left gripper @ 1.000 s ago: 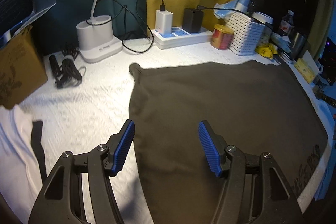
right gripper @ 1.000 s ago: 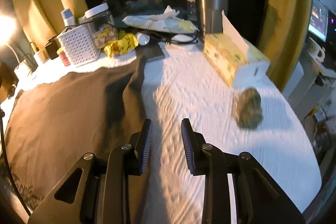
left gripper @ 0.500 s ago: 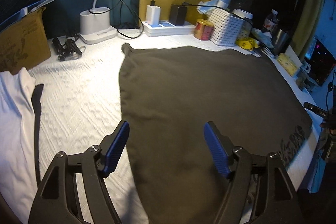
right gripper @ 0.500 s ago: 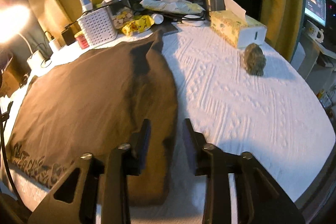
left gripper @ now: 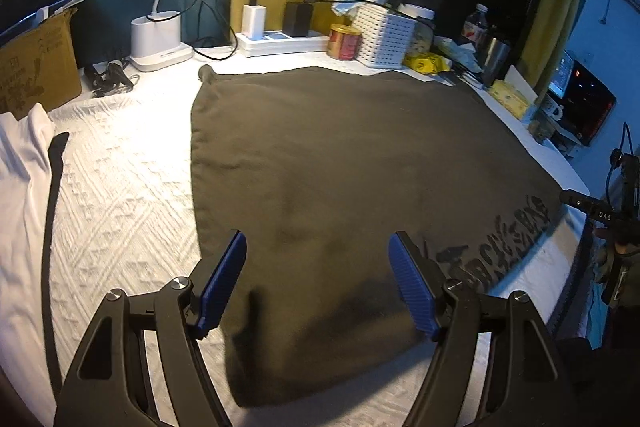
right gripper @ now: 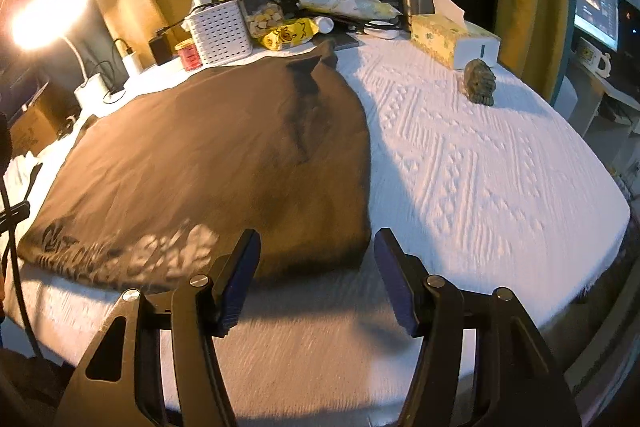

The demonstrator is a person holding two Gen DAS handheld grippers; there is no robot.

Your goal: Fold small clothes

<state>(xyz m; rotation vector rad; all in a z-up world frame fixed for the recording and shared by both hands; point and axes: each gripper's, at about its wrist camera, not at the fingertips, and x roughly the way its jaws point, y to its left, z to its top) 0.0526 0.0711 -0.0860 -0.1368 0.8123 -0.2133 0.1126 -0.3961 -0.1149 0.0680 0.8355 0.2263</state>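
Here, the left gripper (left gripper: 318, 287) is hovering with fingers spread over the soft, limp brown shirt (left gripper: 352, 163) lying flat on the tabletop (right gripper: 472, 163); the right gripper (right gripper: 316, 279), fingers opening and empty, is nearing its corner, the best hold.

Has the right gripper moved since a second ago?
Yes. The right gripper has pulled back toward the table's near edge: the tissue box now sits farther away, and its empty, opening jaws frame the brown garment corner.
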